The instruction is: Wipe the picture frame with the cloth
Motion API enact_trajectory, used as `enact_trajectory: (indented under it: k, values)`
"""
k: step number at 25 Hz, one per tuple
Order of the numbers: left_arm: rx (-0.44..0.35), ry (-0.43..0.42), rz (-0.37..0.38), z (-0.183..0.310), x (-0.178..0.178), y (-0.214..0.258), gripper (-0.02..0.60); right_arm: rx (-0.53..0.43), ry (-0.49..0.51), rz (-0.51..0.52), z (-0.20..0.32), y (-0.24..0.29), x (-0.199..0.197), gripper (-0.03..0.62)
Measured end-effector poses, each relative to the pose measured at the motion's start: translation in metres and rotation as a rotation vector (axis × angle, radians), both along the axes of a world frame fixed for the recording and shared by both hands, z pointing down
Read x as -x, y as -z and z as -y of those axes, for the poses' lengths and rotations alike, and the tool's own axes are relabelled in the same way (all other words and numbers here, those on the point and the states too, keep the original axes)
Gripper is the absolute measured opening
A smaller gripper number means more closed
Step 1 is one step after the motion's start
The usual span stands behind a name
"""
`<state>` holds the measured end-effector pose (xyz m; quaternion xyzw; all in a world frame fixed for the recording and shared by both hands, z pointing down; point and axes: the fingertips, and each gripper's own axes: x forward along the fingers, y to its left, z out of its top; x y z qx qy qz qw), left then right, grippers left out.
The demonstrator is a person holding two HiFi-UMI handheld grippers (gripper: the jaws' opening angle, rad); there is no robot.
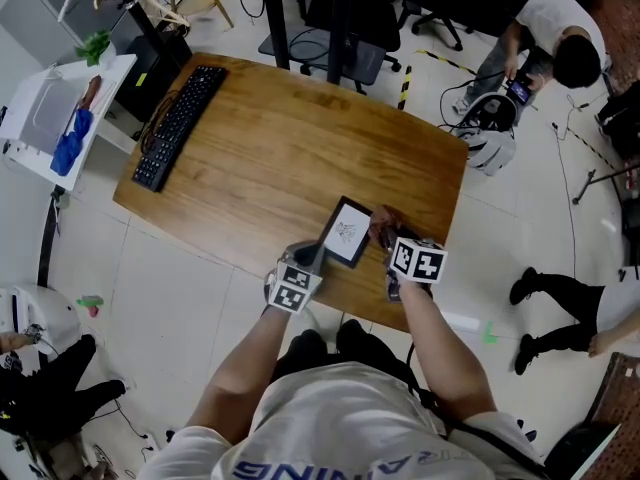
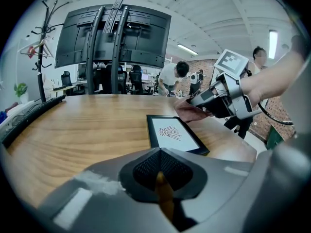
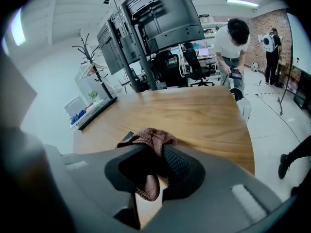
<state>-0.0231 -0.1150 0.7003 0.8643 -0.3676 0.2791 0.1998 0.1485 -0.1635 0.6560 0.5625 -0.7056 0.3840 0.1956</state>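
Now right tool (image 3: 156, 165) is clamped on the brown cloth (image 3: 151, 141). The cloth is bunched between its jaws, with one end hanging below them. In the head view this tool (image 1: 386, 238) holds the cloth (image 1: 382, 222) at the right edge of the frame (image 1: 348, 232). The cloth probably touches the frame's corner, but the contact is hard to see.

Left tool (image 2: 160, 173) has its jaws together with nothing between them. It sits low over the tabletop (image 2: 82, 130), pointing at the frame (image 2: 173, 132), which is just ahead of it. From the head view the left tool (image 1: 312, 259) is just beside the frame's near-left corner.

The frame lies flat and face up near the tabletop's (image 1: 280, 148) near edge, between the two tools. It has a black border and a white sheet with a small drawing.

A keyboard (image 1: 180, 126) lies well apart at the far left edge. A person (image 1: 553, 38) crouches on the floor beyond the tabletop.
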Motion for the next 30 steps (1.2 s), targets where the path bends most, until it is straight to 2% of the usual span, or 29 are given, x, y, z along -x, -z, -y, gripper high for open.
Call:
enact_trajectory:
  k: [5,9,15,19,30]
  values:
    - [0.002,-0.004,0.001,-0.001,0.000,0.003,0.005,-0.081,0.046,0.065,0.006,0.032,0.034,0.084]
    - [-0.001,-0.006,-0.004,0.000,-0.001,0.005,0.005,-0.099,0.101,0.098,0.012,0.044,0.067,0.084]
    - [0.014,0.004,-0.014,-0.003,-0.002,-0.002,0.005,-0.080,0.157,0.096,0.015,0.036,0.095,0.084]
    - [-0.005,-0.011,-0.003,0.000,-0.002,0.007,0.005,-0.063,0.175,0.099,0.013,0.029,0.109,0.084]
    - [-0.004,-0.011,-0.010,-0.001,-0.002,0.005,0.005,-0.013,0.193,0.100,0.003,0.006,0.125,0.084]
